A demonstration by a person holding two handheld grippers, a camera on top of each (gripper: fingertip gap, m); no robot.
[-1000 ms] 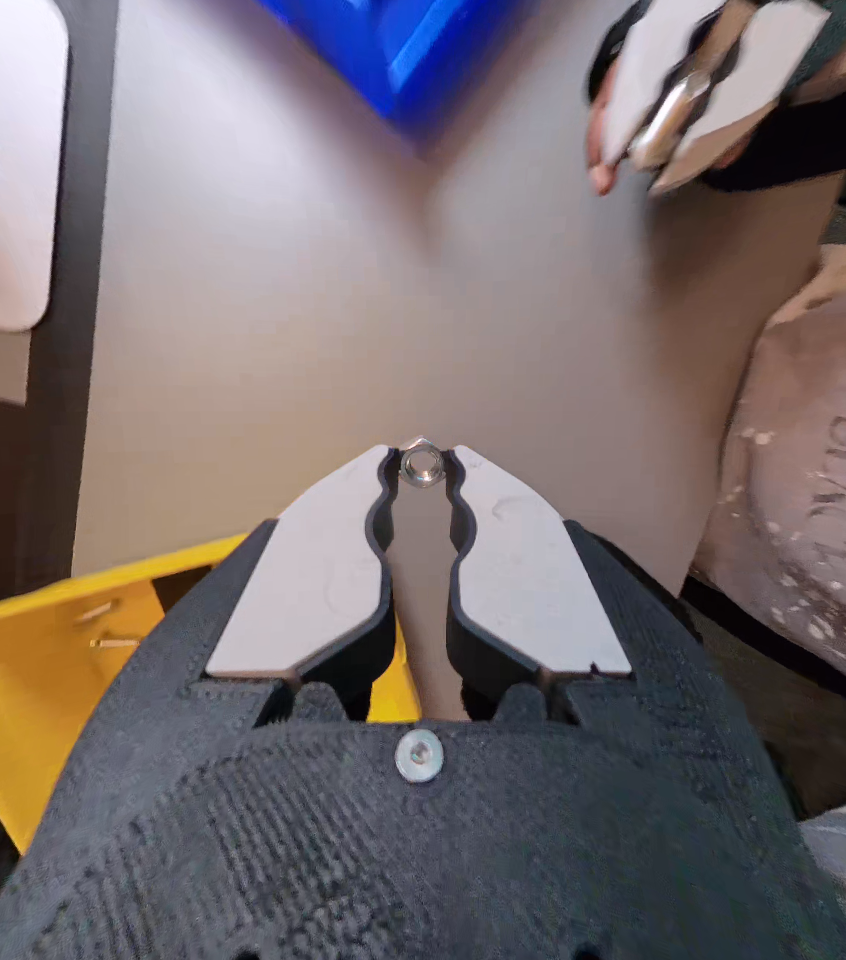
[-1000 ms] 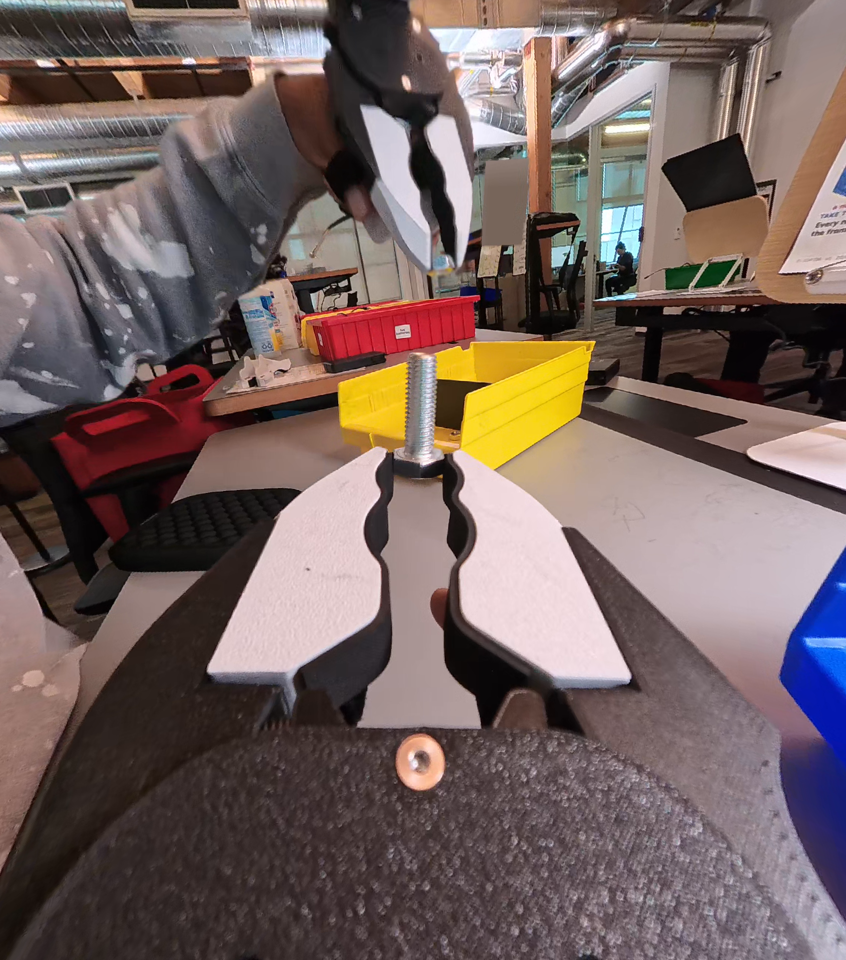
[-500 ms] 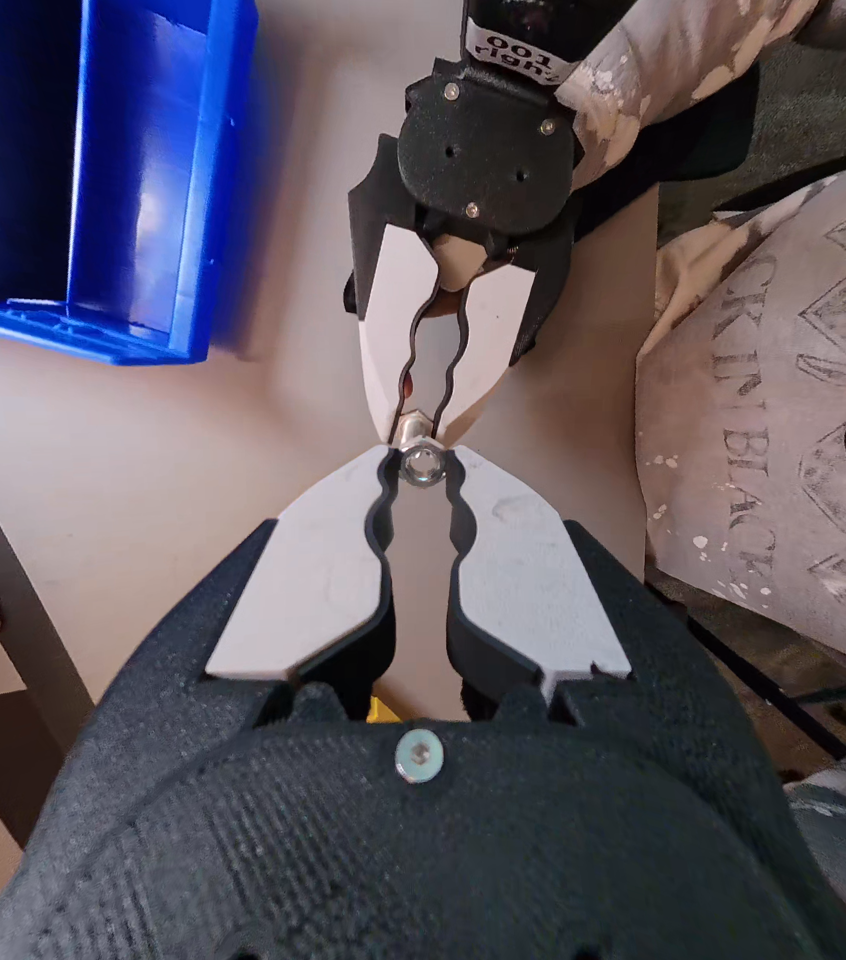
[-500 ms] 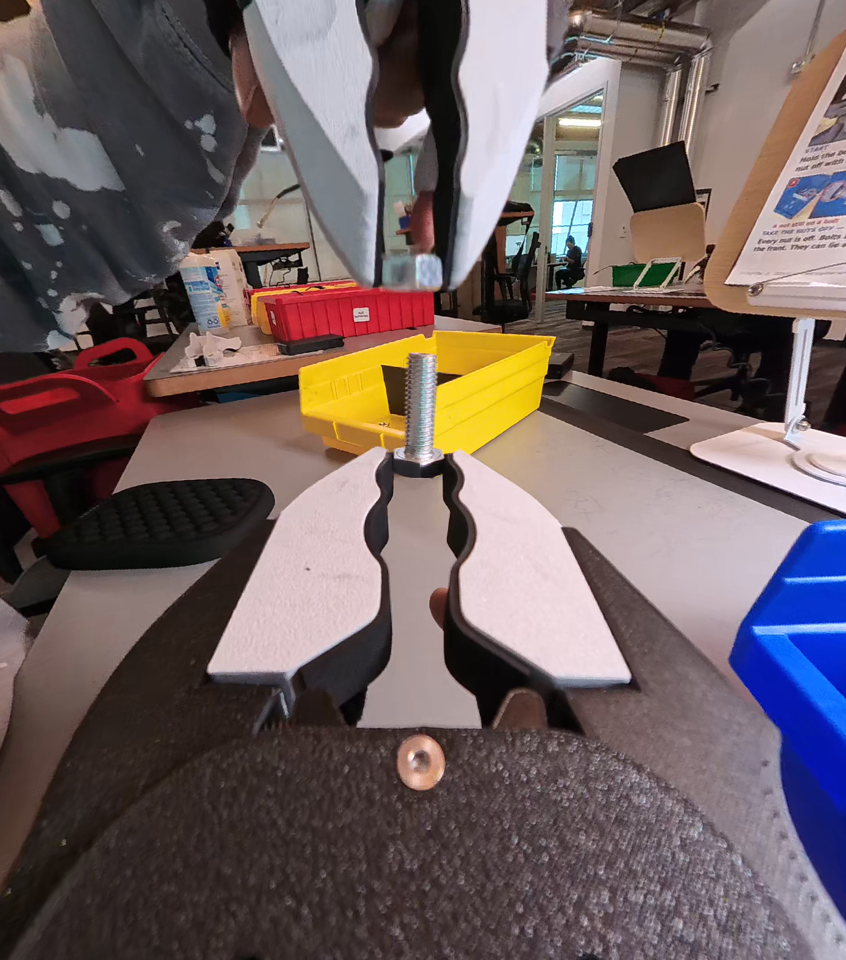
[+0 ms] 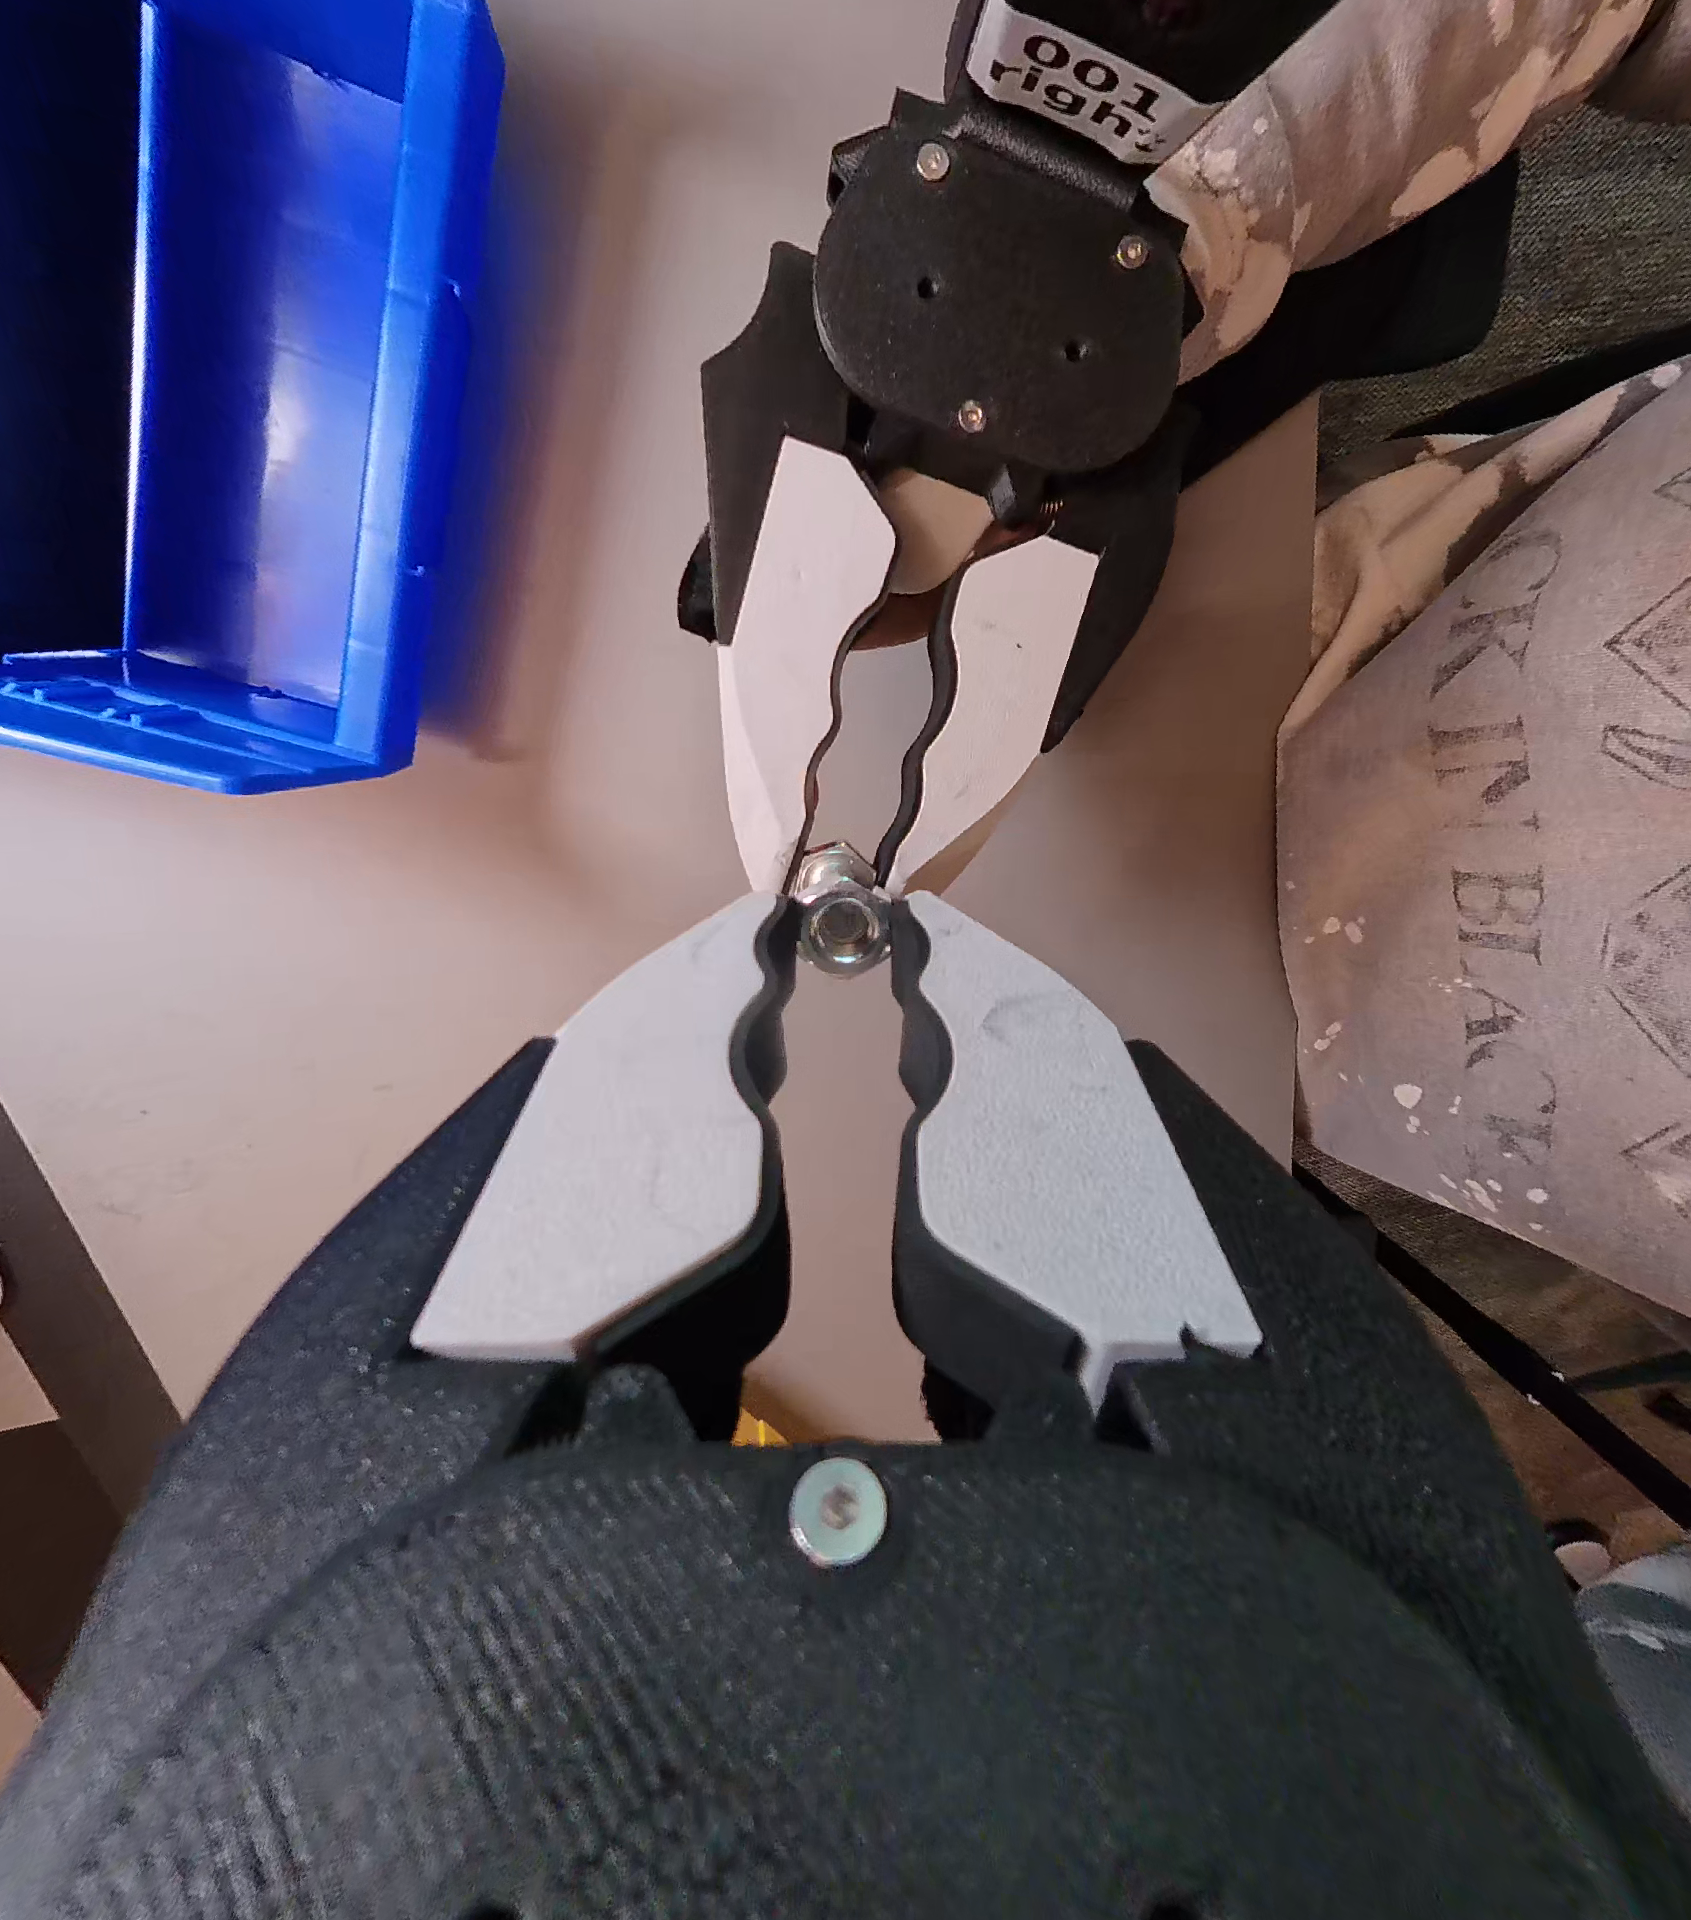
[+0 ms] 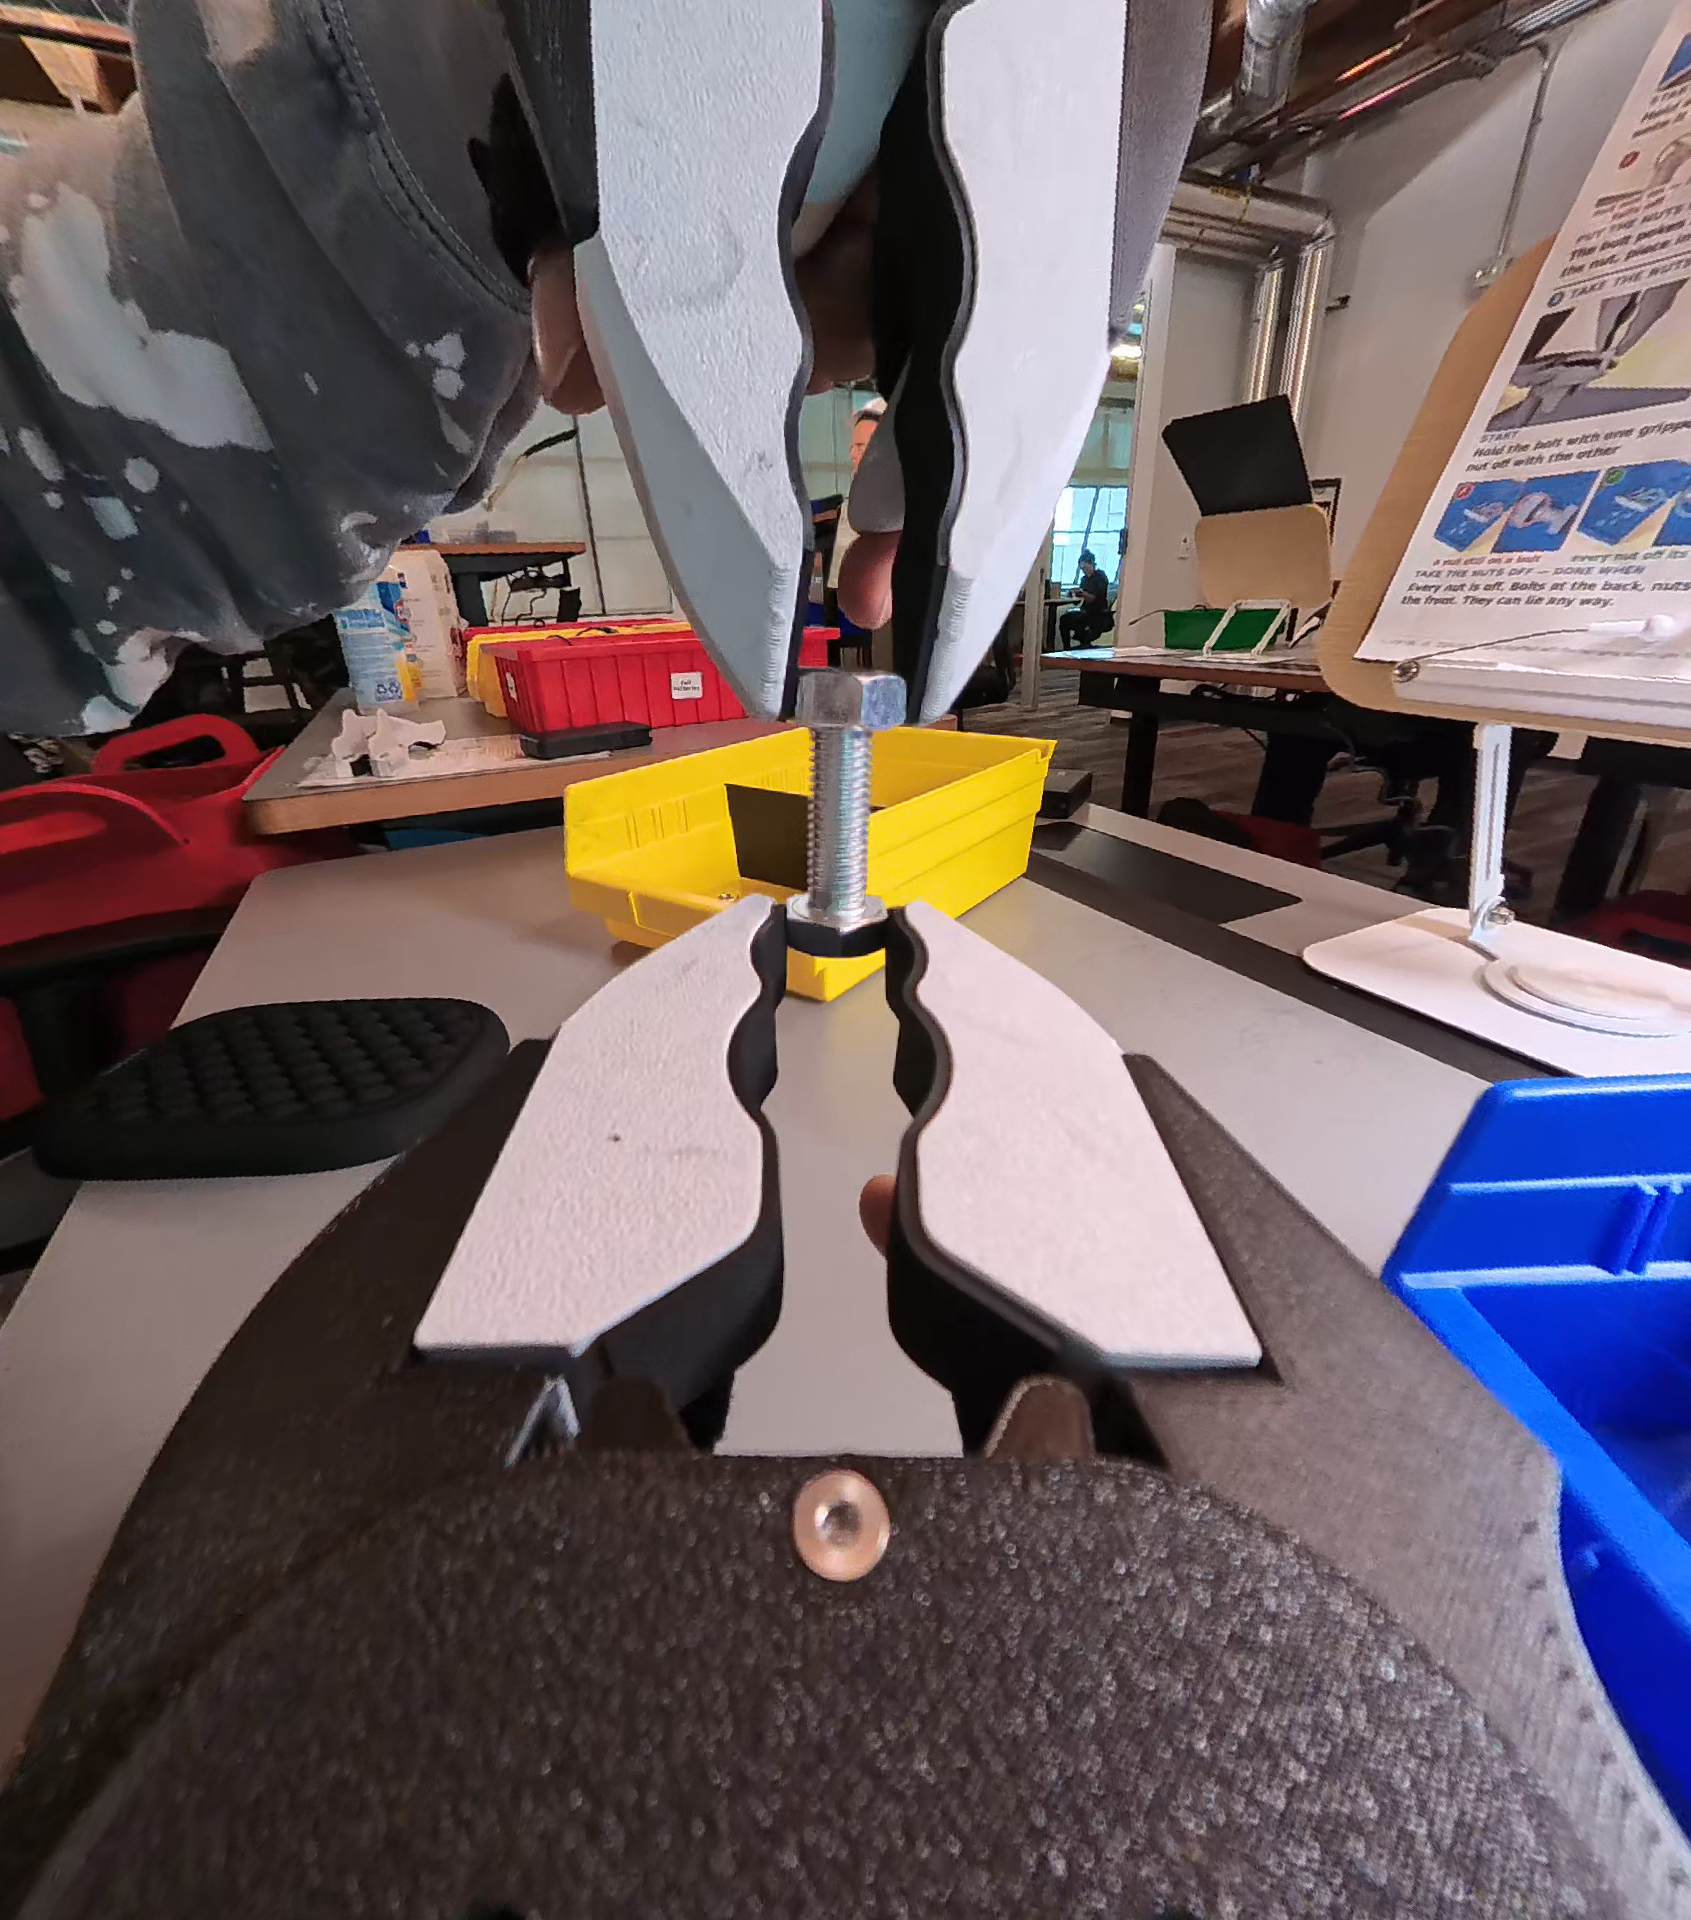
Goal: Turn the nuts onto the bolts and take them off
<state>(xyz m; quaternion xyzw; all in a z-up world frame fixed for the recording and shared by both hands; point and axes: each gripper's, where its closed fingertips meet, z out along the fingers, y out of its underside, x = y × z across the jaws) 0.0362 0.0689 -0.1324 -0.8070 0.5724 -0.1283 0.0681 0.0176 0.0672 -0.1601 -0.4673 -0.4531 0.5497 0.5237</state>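
Note:
In the right wrist view my right gripper is shut on the hex head of a silver bolt and holds it upright, thread pointing up, above the grey table. My left gripper comes down from above, shut on a silver nut that sits on the bolt's top end. In the left wrist view my left gripper is shut on the nut, seen end-on, with the right gripper just beyond it, tip to tip. The bolt's shaft is hidden there.
A blue divided bin stands on the table, at the lower right in the right wrist view. A yellow bin stands behind the bolt. A white stand with an instruction board is at the right. The person's torso is close by. My left and right fingertips are right by each other.
My left gripper has swung over the right gripper and come down with the nut. The nut was apart from the bolt and now rests on its top end.

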